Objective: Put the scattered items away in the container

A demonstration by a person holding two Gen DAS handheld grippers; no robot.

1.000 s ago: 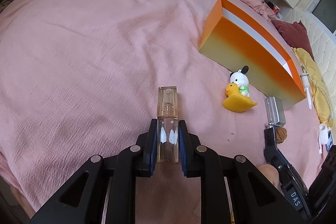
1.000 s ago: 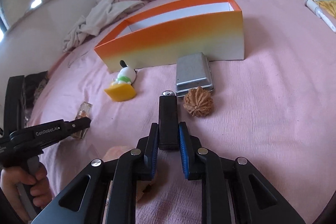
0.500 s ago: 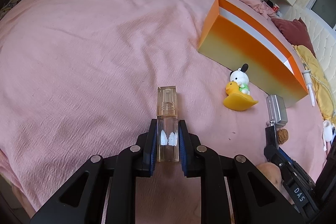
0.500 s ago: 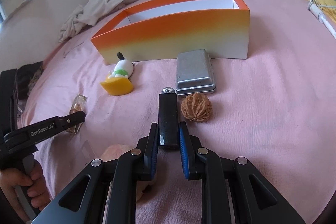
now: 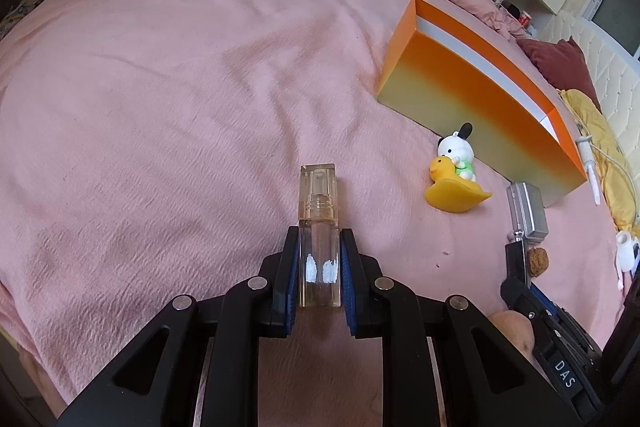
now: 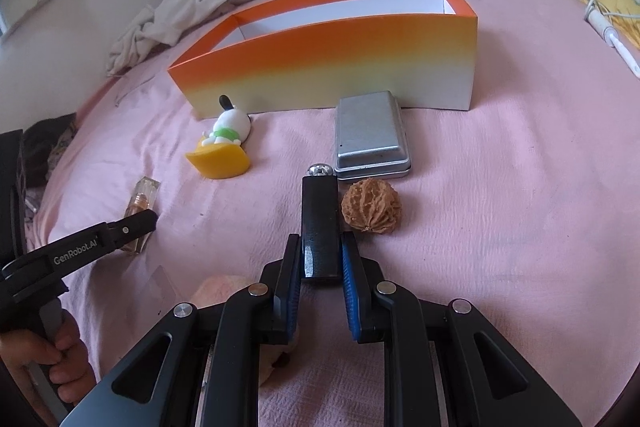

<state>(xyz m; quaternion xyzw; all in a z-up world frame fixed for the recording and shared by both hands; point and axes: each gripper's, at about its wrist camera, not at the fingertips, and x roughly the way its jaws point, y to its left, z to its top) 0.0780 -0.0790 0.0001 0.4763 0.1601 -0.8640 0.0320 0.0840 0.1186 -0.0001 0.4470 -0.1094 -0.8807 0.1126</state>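
Duck toy point(image 6: 218, 157), tin point(image 6: 370, 135), walnut point(image 6: 371, 206) before orange box point(image 6: 320, 59), left fingers point(image 5: 298, 267) clamping clear bottle point(image 5: 319, 227), right fingers point(image 6: 352, 275) clamping black tube point(image 6: 319, 227)

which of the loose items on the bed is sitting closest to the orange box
The silver metal tin: its far edge lies right at the foot of the orange box wall. The walnut lies nearer the camera, and the dog-on-duck toy sits just off the box corner.

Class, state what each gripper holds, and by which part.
Left gripper: clear bottle, by its body. Right gripper: black tube, by its lower end.
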